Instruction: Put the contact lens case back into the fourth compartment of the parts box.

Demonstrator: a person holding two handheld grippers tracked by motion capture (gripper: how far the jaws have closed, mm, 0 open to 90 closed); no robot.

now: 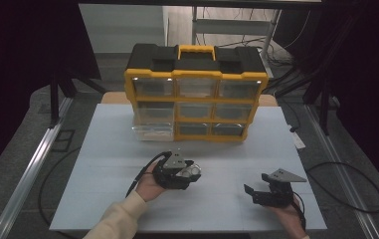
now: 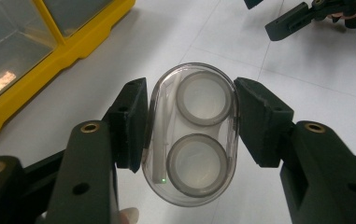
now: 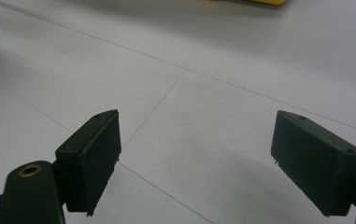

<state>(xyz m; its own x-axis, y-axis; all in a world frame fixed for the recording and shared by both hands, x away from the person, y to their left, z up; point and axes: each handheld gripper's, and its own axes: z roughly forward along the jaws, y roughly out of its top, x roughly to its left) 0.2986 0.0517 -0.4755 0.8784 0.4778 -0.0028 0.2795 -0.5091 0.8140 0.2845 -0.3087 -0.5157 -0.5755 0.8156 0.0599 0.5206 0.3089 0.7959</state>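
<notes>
Case [image 2: 192,135], clear and oval with two round wells, is gripped between the pads of the left tool [image 1: 184,172] at frame centre above the desk [image 1: 107,164], not yet stowed in the organizer [image 1: 195,94], while the right tool [image 3: 196,158] is held wide open and empty.

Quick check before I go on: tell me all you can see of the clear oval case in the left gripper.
The clear oval case looks like see-through, slightly smoky plastic with rounded ends. Inside it sit two round grey-rimmed wells, one above the other, and a thin pale stick runs along one long side. It appears closed. The left gripper clamps it across its long sides, both pads on its wall, and holds it over the white table in front of the yellow drawer cabinet. A fingertip shows just below it; whether it touches I can't tell.
</notes>
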